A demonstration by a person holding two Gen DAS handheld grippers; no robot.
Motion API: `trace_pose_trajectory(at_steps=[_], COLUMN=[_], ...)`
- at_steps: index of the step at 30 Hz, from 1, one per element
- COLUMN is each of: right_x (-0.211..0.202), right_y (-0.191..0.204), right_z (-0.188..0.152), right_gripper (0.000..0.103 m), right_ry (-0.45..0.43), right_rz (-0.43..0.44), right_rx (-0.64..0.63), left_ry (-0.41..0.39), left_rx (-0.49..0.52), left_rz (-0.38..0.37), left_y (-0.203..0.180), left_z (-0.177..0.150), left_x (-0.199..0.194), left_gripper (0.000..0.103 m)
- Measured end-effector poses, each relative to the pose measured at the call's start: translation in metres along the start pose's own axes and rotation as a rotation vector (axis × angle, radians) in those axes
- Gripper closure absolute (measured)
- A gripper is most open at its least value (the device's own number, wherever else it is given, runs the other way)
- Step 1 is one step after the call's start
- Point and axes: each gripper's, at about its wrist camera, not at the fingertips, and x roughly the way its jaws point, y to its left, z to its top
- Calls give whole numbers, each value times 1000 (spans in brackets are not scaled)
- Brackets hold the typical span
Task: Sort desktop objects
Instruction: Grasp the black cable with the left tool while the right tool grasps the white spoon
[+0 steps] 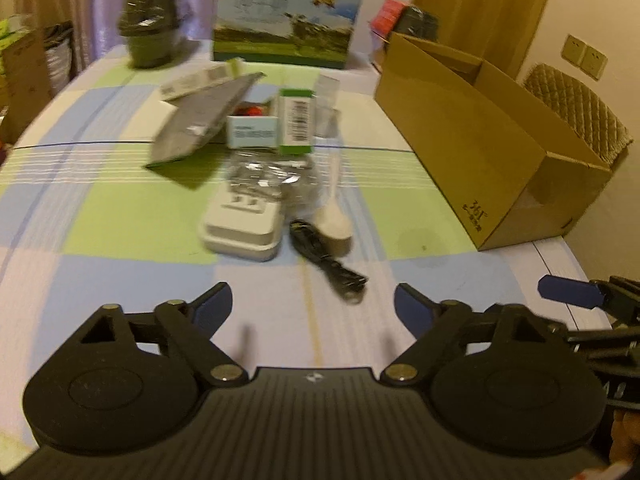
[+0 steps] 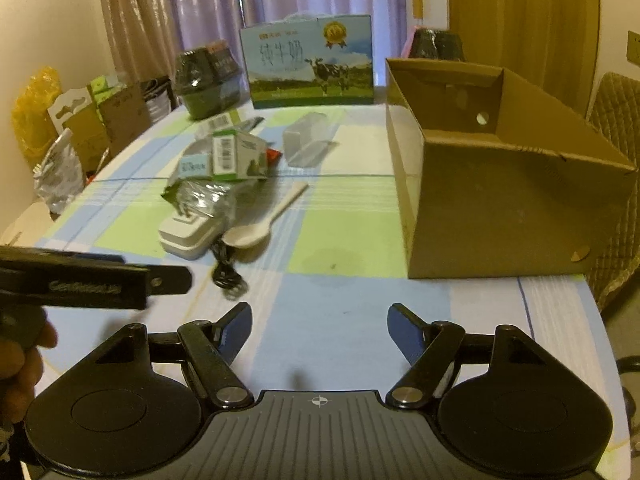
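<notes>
A loose heap of small desktop things lies mid-table on the checked green, blue and white tablecloth (image 1: 120, 216). Nearest the grippers, a pale plastic spoon (image 2: 260, 224) has its bowl toward the camera and its handle running away and slightly right. Just beside its bowl is a coiled black cable (image 1: 326, 258), stretching toward the near edge. A white power strip (image 1: 244, 224) points its long axis away from the camera, its far end under a crinkled clear plastic bag (image 1: 268, 180). Beyond are small green-and-white cartons (image 1: 296, 120). To the right stands an open brown cardboard box (image 2: 492, 200); a milk carton box with a cow picture (image 2: 312, 64) stands at the far edge. The left gripper (image 1: 313, 306) and right gripper (image 2: 319, 330) hover above the near cloth, both spread wide and holding nothing.
</notes>
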Motion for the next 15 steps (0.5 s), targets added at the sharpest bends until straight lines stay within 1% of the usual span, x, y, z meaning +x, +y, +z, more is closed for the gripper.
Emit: trace_pose_trajectory(at_steps=[5, 8, 10, 12, 13, 15], right_x=[15, 21, 25, 29, 31, 35], right_y=[-15, -23, -25, -24, -23, -19], right_z=[-3, -4, -5, -6, -6, -5], right_gripper=[30, 30, 30, 30, 30, 30], right_ry=[19, 25, 31, 39, 42, 45], right_rz=[-35, -50, -48, -37, -30, -10], right_rx=[-3, 4, 4, 2, -1, -13], left_ry=[20, 48, 74, 69, 69, 73], left_rx=[26, 39, 48, 71, 79, 74], left_rz=[-29, -21, -12, 14, 24, 45], left_y=[-14, -18, -18, -18, -16, -7], left_z=[6, 7, 8, 8, 9, 8], left_x=[31, 48, 57, 58, 57, 55], left_gripper=[31, 41, 52, 69, 74, 89])
